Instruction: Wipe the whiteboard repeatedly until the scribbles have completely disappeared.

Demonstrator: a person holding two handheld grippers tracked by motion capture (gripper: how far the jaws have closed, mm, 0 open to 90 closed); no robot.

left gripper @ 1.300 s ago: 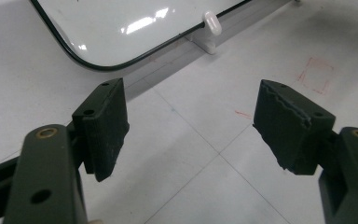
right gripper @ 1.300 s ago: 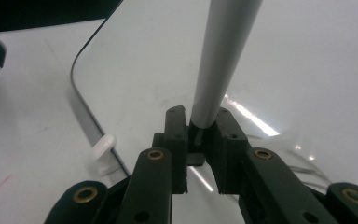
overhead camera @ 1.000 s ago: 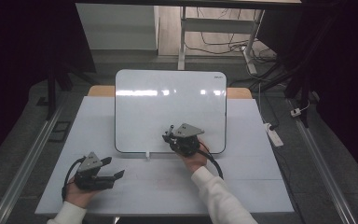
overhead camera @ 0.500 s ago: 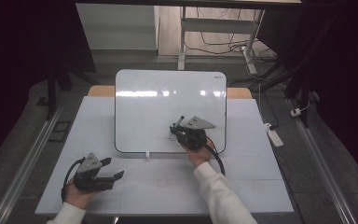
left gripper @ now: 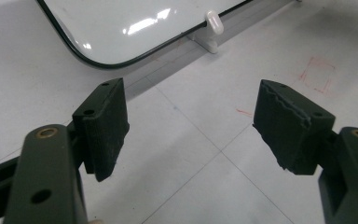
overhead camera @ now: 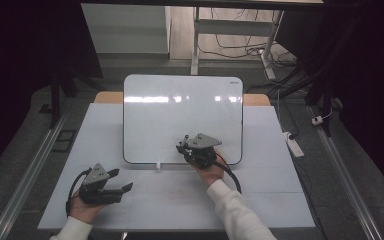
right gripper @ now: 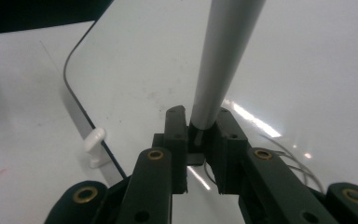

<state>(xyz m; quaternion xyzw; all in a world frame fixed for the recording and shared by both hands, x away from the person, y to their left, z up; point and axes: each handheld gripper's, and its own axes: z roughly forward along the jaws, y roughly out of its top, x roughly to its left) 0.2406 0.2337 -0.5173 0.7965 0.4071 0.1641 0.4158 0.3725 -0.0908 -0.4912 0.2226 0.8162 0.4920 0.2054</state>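
Note:
A white whiteboard [overhead camera: 182, 107] with a thin dark rim lies on the table. My right gripper [overhead camera: 185, 146] hovers over its lower right part, held by a hand in a white sleeve. In the right gripper view that gripper [right gripper: 200, 119] is shut on a grey-white marker [right gripper: 223, 56], which points away over the board [right gripper: 307, 70]. My left gripper [overhead camera: 122, 181] rests at the table's front left, short of the board. Its jaws [left gripper: 191, 121] stand wide open over bare table, with the board's rounded corner [left gripper: 121, 28] ahead.
A small white peg [overhead camera: 157, 166] [left gripper: 213, 23] [right gripper: 94, 144] sits against the board's near edge. Faint red marks [left gripper: 319, 74] are on the white table top [overhead camera: 260, 195]. A power strip [overhead camera: 292, 145] lies off the table's right edge.
My right gripper shifted a little up and right over the board, then came back down and left. The left gripper stayed where it was.

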